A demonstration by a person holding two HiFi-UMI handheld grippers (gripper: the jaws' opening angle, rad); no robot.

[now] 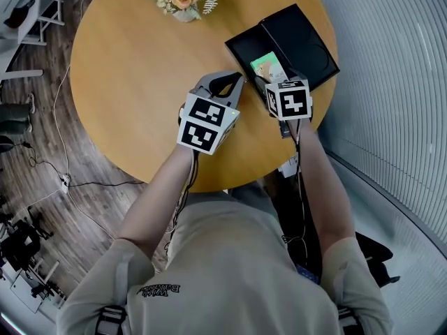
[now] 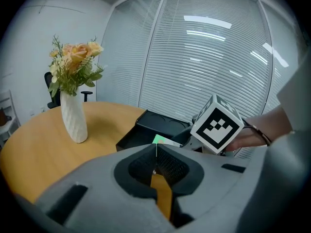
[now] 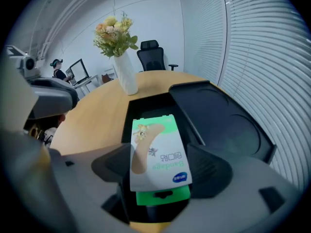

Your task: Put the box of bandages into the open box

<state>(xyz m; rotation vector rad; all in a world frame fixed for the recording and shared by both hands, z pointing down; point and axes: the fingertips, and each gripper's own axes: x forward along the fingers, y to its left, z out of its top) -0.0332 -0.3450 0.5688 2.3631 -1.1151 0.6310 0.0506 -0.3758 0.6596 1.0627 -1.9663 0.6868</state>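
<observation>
Our right hand-held gripper [image 3: 160, 169] has its jaws closed on the box of bandages [image 3: 158, 149], one pad pressed against each long side. The white and green box points straight out ahead of the jaws. Its far end hangs over the black tray of the open box [image 3: 146, 108], which lies directly in front of this hand-held gripper. We cannot tell whether the bandage box touches the tray floor. The black lid [image 3: 218, 120] lies flat and joined to the tray, ahead and to the right of the jaws.

Our left hand-held gripper [image 2: 156, 152] has its jaws together with nothing between them. It sits just beside the right one, on its left, above the round wooden bench [image 1: 133, 82]. From the left jaws, the open box is ahead and slightly right. A white vase [image 2: 74, 118] of pale flowers [image 2: 75, 64] stands well off to the front left.
</observation>
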